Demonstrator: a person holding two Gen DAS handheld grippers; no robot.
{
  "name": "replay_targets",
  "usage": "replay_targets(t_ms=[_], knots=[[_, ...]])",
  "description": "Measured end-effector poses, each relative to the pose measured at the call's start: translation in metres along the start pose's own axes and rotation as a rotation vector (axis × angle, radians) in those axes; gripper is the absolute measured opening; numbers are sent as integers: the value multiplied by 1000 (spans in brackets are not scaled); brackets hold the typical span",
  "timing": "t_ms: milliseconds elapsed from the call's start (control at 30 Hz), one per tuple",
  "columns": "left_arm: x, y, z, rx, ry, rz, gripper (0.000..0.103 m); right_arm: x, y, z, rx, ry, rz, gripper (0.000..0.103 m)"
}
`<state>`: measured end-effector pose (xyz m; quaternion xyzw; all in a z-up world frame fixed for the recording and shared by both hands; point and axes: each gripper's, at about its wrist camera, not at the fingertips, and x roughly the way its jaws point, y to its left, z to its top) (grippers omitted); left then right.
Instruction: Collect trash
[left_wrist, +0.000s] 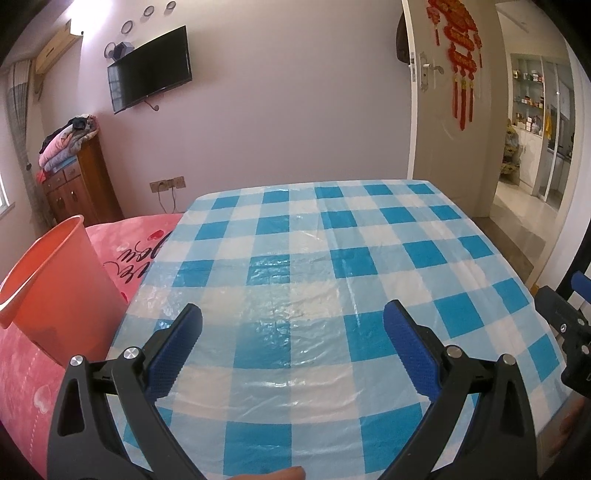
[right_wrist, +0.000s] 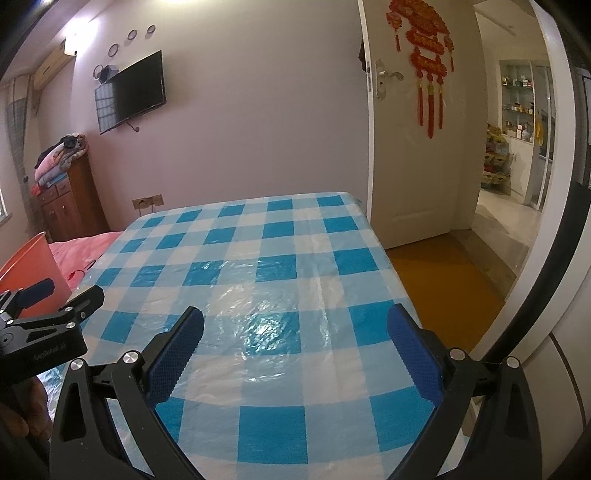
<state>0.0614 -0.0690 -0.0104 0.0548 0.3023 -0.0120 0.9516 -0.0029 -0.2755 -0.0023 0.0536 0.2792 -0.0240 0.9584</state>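
A table with a blue and white checked plastic cloth (left_wrist: 295, 266) fills both views (right_wrist: 258, 266). No trash shows on it. An orange bin (left_wrist: 55, 291) stands on the pink bed left of the table; its edge shows in the right wrist view (right_wrist: 29, 262). My left gripper (left_wrist: 291, 325) is open and empty above the table's near part. My right gripper (right_wrist: 295, 328) is open and empty above the table's near right part. The right gripper also shows at the right edge of the left wrist view (left_wrist: 569, 325), and the left gripper at the left edge of the right wrist view (right_wrist: 48, 317).
A pink bedspread (left_wrist: 140, 240) lies left of the table. A wooden cabinet (left_wrist: 81, 184) with folded blankets stands by the wall under a TV (left_wrist: 151, 74). An open white door (right_wrist: 413, 147) and an orange floor mat (right_wrist: 443, 291) are right of the table.
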Motion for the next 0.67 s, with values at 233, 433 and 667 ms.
replay_targets(t_ms=[233,433,667], knots=[[14,3,-4,-10,37,-1,99,14,4,-3,-6,34,15,98],[50,3,-13,-17,138,-4,99,46,9,-8,-6,116,23,98],[95,-3,-17,-38,246,-24,99,102,24,-7,-15,246,45,98]])
